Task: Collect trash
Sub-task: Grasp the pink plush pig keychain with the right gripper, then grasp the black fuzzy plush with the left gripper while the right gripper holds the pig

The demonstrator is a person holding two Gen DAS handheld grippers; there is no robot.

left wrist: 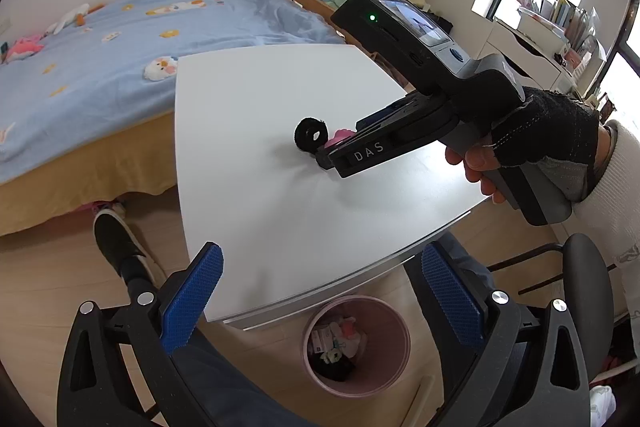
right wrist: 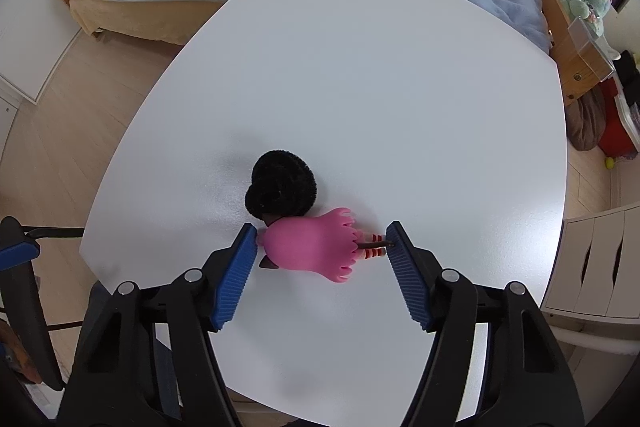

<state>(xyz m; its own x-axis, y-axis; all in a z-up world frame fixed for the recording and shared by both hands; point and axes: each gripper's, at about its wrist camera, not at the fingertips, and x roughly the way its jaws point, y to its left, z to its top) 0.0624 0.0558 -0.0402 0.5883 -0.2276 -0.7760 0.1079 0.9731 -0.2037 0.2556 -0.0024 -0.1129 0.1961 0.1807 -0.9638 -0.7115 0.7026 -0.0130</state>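
While the right gripper (right wrist: 320,247) points steeply down: its jaws straddle the small pink-dressed doll with black fuzzy hair (right wrist: 316,247), one pad at the shoulder, the other at the striped legs; firm contact not confirmed.
Doll position: lying flat on the white matte bench (right wrist: 360,87), near its front edge.
Left gripper (left wrist: 320,291): jaws wide apart, empty, held above the pink round waste bin (left wrist: 394,367), likely kept clear.
Bin: on pale wood floor, partly under the bench, already holding scraps.
Room: blue-quilted bed (left wrist: 120,39) behind the bench.

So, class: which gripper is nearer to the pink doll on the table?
Right. The right gripper straddles the pink doll; the left gripper hangs back over the table's near edge.
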